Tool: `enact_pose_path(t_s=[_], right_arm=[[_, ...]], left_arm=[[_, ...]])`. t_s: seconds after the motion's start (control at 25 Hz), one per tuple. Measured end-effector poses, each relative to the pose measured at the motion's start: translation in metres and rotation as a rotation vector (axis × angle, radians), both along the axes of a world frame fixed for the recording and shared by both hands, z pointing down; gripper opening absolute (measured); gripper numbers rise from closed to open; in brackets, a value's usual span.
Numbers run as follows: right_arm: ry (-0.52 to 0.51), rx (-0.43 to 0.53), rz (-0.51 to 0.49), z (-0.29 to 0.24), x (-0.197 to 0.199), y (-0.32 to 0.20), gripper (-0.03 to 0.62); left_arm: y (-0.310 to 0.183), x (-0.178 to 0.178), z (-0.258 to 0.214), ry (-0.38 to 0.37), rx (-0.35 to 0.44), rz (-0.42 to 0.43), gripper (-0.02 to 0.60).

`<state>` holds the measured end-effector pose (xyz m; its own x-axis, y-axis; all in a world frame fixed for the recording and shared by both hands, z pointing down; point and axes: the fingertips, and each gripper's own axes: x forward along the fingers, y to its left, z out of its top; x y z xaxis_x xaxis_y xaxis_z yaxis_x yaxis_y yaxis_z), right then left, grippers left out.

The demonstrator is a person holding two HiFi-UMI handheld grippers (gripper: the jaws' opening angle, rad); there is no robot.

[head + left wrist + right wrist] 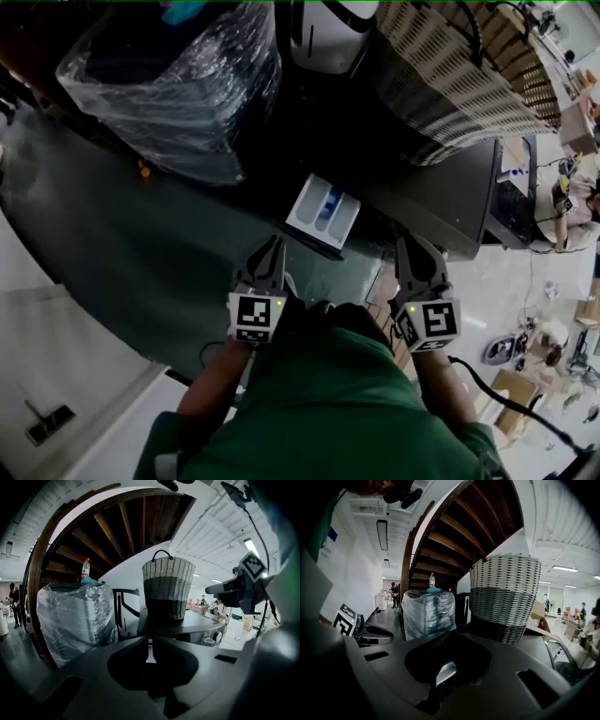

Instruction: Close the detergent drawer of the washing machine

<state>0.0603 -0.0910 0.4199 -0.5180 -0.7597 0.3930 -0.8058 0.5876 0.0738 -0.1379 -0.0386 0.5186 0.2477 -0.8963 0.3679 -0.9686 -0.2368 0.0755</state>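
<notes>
The washing machine (450,202) is a dark box seen from above, with its white detergent drawer (323,212) pulled out towards me and a blue compartment showing inside. My left gripper (275,246) is shut and empty, its tip just short of the drawer's near left corner. My right gripper (409,248) is also shut and empty, to the right of the drawer near the machine's front. In the left gripper view a white sliver of the drawer (150,654) shows through the gap behind the closed jaws. The right gripper view shows the drawer (446,672) the same way.
A wicker basket (459,75) stands on the machine's top. A bulky thing wrapped in clear plastic (178,84) sits to the left, with a white appliance (328,33) behind. A wooden stair (454,531) rises overhead. People sit at the far right (577,202).
</notes>
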Motion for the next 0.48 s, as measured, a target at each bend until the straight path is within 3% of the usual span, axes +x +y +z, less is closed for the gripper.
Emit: enact_pose_path(t_s=[0.2, 0.48], right_arm=[[0.021, -0.070, -0.023, 0.027, -0.009, -0.002, 0.021], [-0.014, -0.107, -0.097, 0.054, -0.008, -0.009, 0.021]], left_arm=[[0.002, 0.011, 0.022, -0.007, -0.024, 0.054, 0.046], [0.007, 0.034, 0.075, -0.069, -0.137, 0.068, 0.046]])
